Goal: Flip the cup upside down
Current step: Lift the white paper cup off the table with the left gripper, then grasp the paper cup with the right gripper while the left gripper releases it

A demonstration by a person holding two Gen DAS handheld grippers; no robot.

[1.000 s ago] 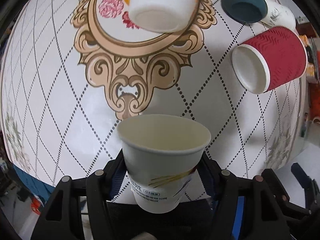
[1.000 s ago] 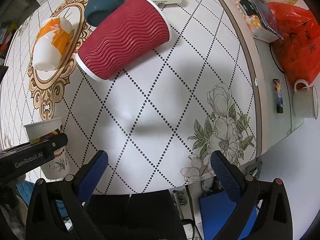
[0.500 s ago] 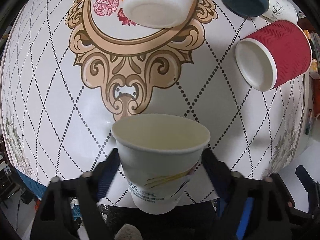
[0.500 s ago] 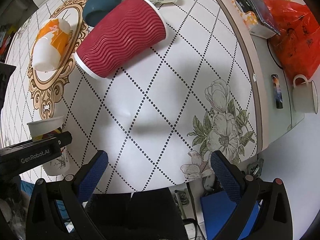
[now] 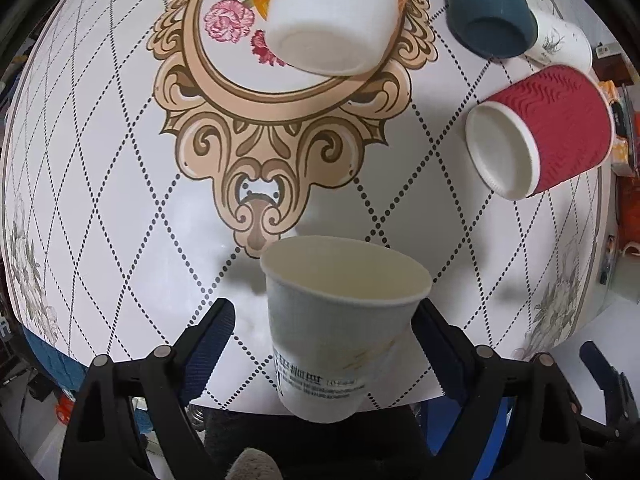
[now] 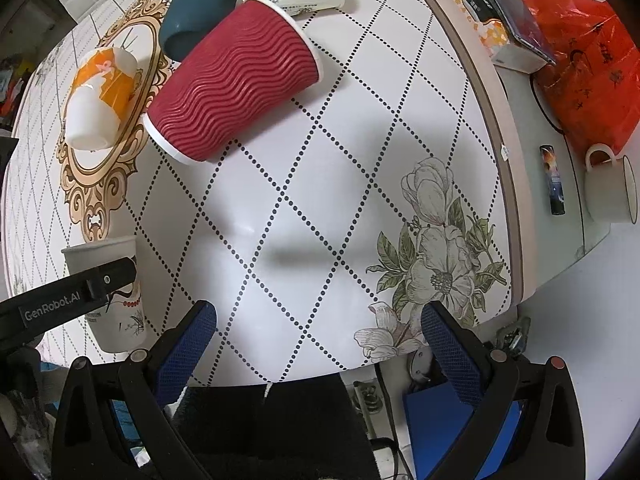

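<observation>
The left hand-held gripper has opened: its blue-padded fingers, earlier clamped on the white paper cup, now stand apart, the left one clear of its side

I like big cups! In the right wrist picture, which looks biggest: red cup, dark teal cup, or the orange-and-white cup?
1. Red cup, clearly biggest.
2. Orange-and-white cup and teal cup look about alike, so I won't rank them.

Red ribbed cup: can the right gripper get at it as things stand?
Probably yes. The right gripper is open and empty, and bare table lies between it and the red cup, which lies on its side with the blue cup close behind it.
</observation>
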